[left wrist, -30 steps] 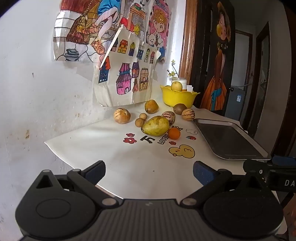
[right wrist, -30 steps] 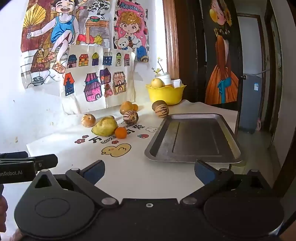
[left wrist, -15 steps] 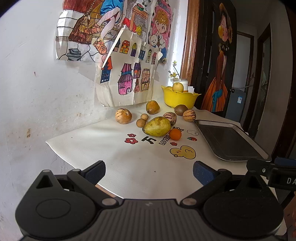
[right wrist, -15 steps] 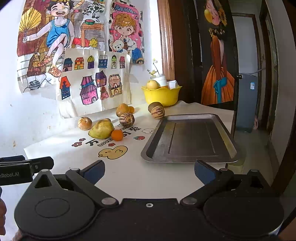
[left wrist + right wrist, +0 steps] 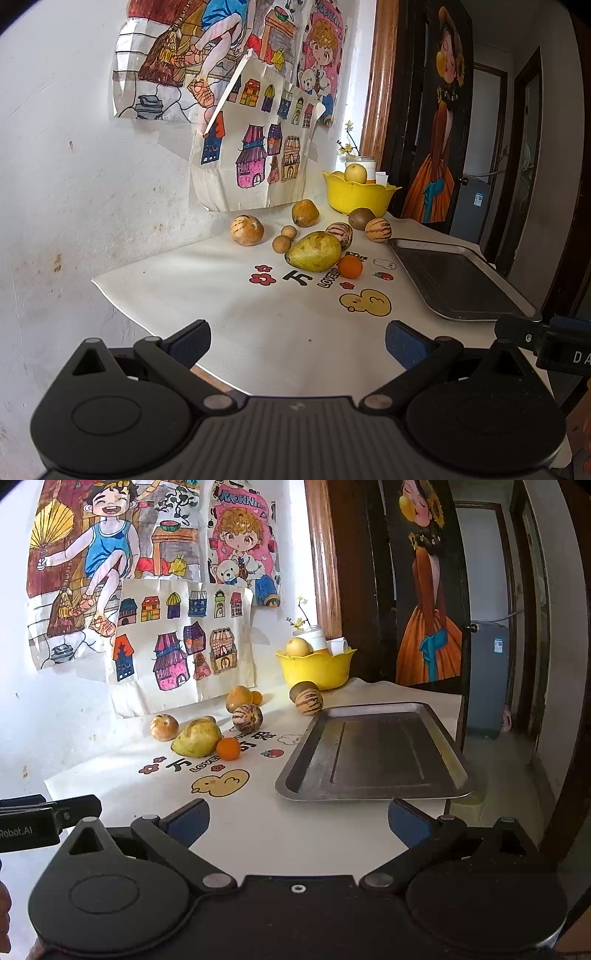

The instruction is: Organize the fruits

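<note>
Left gripper (image 5: 297,341) was spread wide and empty, hovering over the near edge of the white mat (image 5: 229,306), probably lined up for a first pick. Fruits sat loose mid-mat: striped melon (image 5: 246,230), mango (image 5: 314,251), small orange (image 5: 350,266) touching the mango. Metal tray (image 5: 373,753) lay bare to their right, likely the drop spot. Right gripper (image 5: 298,821) was also wide and empty, facing the tray's near rim.

Yellow bowl (image 5: 357,197) contents mostly hidden; tray (image 5: 461,284) corner occluded.
</note>
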`<control>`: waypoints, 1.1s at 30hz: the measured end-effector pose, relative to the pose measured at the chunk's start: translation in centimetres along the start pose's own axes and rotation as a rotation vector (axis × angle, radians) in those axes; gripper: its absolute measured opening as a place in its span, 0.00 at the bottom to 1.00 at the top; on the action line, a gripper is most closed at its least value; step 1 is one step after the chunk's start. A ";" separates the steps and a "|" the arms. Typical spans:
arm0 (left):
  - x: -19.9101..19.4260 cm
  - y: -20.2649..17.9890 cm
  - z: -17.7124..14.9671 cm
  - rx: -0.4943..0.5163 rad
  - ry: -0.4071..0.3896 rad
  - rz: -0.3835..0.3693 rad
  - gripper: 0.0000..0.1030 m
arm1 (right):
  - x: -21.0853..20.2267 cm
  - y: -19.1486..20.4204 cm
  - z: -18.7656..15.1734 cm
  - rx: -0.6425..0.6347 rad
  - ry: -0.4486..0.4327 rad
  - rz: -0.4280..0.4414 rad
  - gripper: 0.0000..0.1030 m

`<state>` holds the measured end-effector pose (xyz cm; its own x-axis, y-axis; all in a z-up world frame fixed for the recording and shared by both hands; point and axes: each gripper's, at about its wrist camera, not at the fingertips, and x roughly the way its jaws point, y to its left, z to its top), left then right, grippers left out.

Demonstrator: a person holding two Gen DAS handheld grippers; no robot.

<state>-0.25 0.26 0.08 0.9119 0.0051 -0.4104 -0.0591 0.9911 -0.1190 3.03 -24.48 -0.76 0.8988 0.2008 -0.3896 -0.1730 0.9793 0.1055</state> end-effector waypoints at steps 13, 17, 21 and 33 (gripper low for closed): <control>0.2 0.1 -0.2 -0.003 0.001 0.004 1.00 | 0.1 0.0 0.0 0.002 0.002 0.001 1.00; 0.3 0.1 -0.1 -0.002 0.004 0.005 1.00 | 0.2 0.0 0.0 0.006 0.007 0.003 1.00; 0.4 0.1 -0.1 -0.003 0.006 0.005 1.00 | 0.3 0.1 0.0 0.007 0.010 0.003 1.00; 0.7 0.2 -0.2 -0.004 0.011 0.015 1.00 | 0.6 0.0 -0.1 -0.006 0.016 0.001 1.00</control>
<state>0.28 0.43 -0.43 0.9065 0.0182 -0.4219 -0.0740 0.9905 -0.1163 3.55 -24.36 -1.13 0.8921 0.2020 -0.4041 -0.1761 0.9792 0.1007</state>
